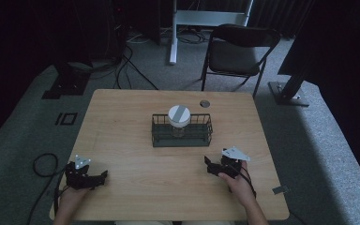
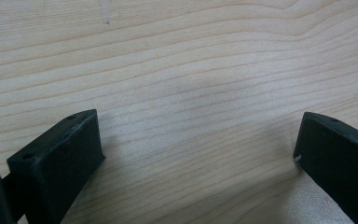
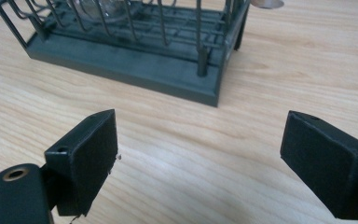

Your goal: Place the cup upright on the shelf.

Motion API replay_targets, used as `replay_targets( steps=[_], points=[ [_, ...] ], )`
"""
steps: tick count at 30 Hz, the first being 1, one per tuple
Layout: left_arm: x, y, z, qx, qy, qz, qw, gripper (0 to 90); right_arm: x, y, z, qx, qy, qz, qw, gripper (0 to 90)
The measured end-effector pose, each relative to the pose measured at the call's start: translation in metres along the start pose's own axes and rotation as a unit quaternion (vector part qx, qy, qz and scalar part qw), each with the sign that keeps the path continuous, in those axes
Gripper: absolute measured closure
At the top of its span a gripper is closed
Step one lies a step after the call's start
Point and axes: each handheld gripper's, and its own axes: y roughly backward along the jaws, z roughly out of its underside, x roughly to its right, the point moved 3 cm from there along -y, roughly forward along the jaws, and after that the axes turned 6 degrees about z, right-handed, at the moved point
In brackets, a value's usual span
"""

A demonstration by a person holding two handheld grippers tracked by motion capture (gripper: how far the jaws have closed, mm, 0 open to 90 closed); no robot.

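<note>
Wire walls are the chief hazard. The jar (image 1: 179,120), with its white lid crossed by a grey stripe, stands upright inside the dark wire basket (image 1: 159,138) at the middle of the counter (image 1: 122,122), nearer the far edge than the near one.

Your left hand-held gripper (image 1: 104,175) rests at the near left corner, jaws spread, nothing between them but bare wood. Your right hand-held gripper (image 1: 208,165) sits toward the near right, jaws likewise spread and empty, aimed at the basket's near right corner.

Risks, as judged from this position:
- A level approach from the right would likely meet the basket's wall before the jar; a jaw could catch a wire and drag or tip the basket.
- The jar's body appears to be clear glass and smooth. A pinch on it may slip.
- The lid stands above the rim. A grip on it alone could loosen it.
- The basket is not held; steady it with your left.
</note>
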Motion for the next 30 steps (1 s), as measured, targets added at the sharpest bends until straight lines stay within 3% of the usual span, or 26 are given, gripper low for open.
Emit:
replay_targets(
  steps=[13, 30],
  points=[
    [0.0, 0.0, 0.0, 0.0, 0.0, 0.0, 1.0, 1.2, 0.023, 0.004, 0.017, -0.03, -0.014, 0.029, 0.999, 10.8],
    [0.0, 0.0, 0.0, 0.0, 0.0, 0.0, 1.0, 1.2, 0.032, 0.005, 0.025, -0.079, -0.021, 0.048, 0.9955, 10.8]
  ],
)
